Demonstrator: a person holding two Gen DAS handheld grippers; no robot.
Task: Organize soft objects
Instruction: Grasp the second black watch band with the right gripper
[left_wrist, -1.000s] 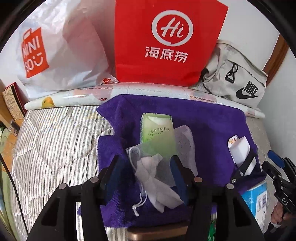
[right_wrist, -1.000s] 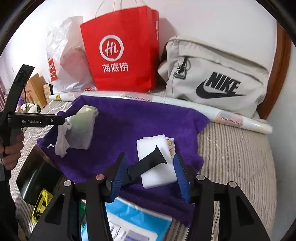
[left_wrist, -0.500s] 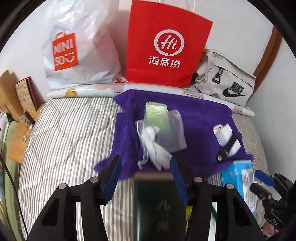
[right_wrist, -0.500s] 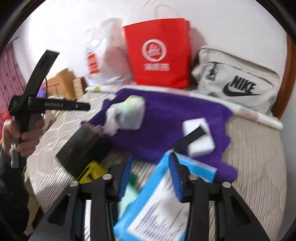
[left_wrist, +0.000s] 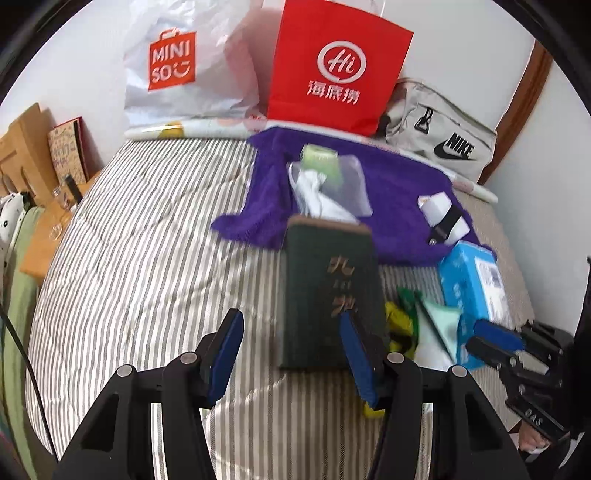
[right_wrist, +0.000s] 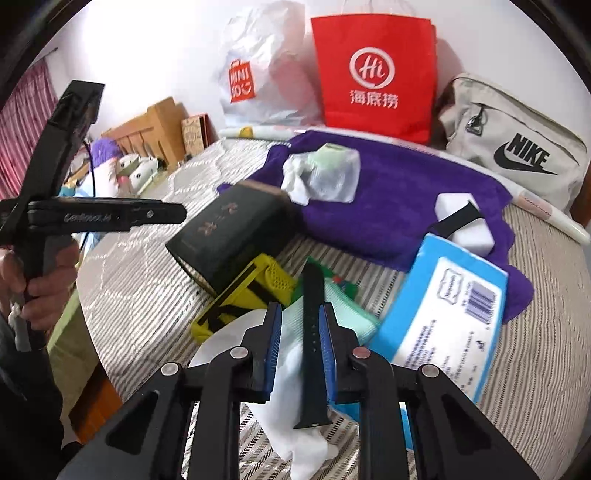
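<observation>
Left wrist view: left claw (left_wrist: 291, 354) spread wide above a striped bed (left_wrist: 147, 258), pinching nothing, a dark green book (left_wrist: 328, 291) lying just ahead between its fingers. Beyond the book, a purple towel (left_wrist: 399, 188) spread flat, carrying a mesh pouch (left_wrist: 332, 184) with a green carton inside and a white block (left_wrist: 443, 210) crossed by a black strap. A blue tissue pack (left_wrist: 469, 284) just right of the book, with the right claw (left_wrist: 498, 347) at the frame's edge beside it. Red bag (left_wrist: 336, 70), white bag (left_wrist: 184, 70) and grey Nike bag (left_wrist: 439, 144) lined along the wall.

Right wrist view: right claw (right_wrist: 300, 347) nearly pressed together around a black watch band (right_wrist: 312, 339); contact with the pads cannot be told. White cloth (right_wrist: 291, 417) and a mint-green cloth (right_wrist: 343, 317) bunched beneath the band, a yellow object (right_wrist: 251, 291) to the left against the book (right_wrist: 229, 236). Tissue pack (right_wrist: 443, 314) at right, overlapping the towel (right_wrist: 406, 206). Pouch (right_wrist: 325, 177) resting on the towel's far left part. Left claw (right_wrist: 162, 216) seen side-on at left, over the bed (right_wrist: 147, 295).
</observation>
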